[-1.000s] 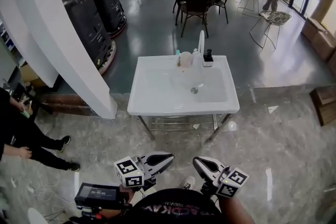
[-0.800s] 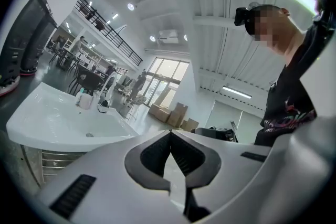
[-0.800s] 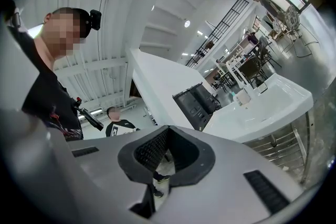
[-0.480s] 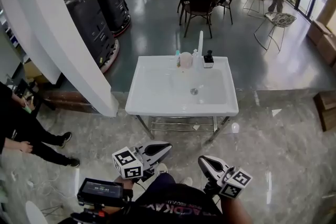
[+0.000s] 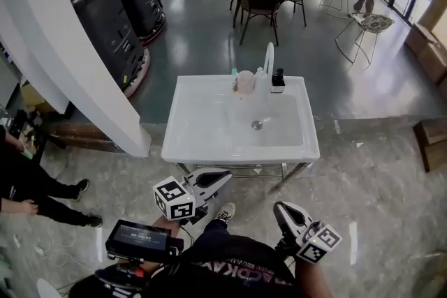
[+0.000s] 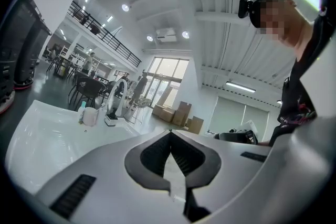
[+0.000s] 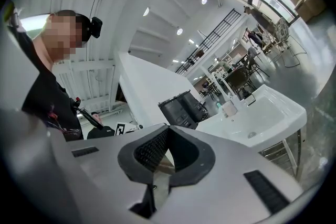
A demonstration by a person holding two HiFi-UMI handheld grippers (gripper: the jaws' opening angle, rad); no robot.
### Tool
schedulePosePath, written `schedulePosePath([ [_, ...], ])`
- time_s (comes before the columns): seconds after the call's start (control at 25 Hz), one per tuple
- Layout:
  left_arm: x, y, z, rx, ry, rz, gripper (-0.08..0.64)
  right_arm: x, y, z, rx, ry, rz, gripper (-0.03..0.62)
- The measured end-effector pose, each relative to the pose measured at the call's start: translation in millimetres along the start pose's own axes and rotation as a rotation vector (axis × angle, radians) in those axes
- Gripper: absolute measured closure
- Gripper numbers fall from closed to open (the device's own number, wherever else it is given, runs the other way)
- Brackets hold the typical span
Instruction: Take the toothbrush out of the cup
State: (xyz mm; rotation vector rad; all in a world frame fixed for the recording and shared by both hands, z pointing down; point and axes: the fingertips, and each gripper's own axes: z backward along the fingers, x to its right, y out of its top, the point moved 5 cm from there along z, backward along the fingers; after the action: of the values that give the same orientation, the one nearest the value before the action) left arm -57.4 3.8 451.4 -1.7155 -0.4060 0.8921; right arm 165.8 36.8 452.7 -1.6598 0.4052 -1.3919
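facing 1 sink [image 5: 209, 132]: left gripper [image 5: 223, 176] and right gripper [image 5: 281, 208] clenched empty; 1 cup [image 5: 245, 82] with 1 toothbrush [image 5: 235, 72].

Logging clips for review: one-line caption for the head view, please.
Left gripper and right gripper held low, short of the white sink; toothbrush in the cup at its back rim.

Head view steeply down, gripper views seemingly tilted upward, sharing distant sink [image 5: 202, 118]
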Motion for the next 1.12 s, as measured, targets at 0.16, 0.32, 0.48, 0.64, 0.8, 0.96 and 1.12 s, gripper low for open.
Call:
schedulePosePath([
  [0.16,-40.6,23.2,-21.3,-0.013,-0.002,-0.031,0.552,11.2,17.2,-20.5,0.032,-0.028,0.018,0.583],
  [0.32,-78.6,38.6,-46.3,-0.019,0.009,-0.054,0.552,24.8,27.1,-22.8,0.073,-0.079,0.015,0.583],
  [0.48,-109.9,51.4,-71.8,-0.022,0.009,-0.061,0.552,41.1,30.0,-13.6,0.106,-0.157,-0.008,0.583],
  [0.64,-136.2,58.0,-91.3,-0.033,0.013,-0.064,0.552,50.9,31.4,-9.3,0.135,-0.209,-0.018,0.583],
  [0.8,-163.7,61.0,-109.1,-0.051,0.037,-0.083,0.552,57.6,33.5,-8.1,0.162,-0.256,-0.021,0.583],
  [0.96,-193.0,65.3,-125.4,-0.074,0.075,-0.138,0.552,61.4,31.9,-6.8,0.186,-0.303,-0.028,0.583],
  [1.12,-228.6,71.2,-142.3,-0.099,0.131,-0.204,0.552,62.9,29.9,-6.4,0.203,-0.347,-0.029,0.583],
])
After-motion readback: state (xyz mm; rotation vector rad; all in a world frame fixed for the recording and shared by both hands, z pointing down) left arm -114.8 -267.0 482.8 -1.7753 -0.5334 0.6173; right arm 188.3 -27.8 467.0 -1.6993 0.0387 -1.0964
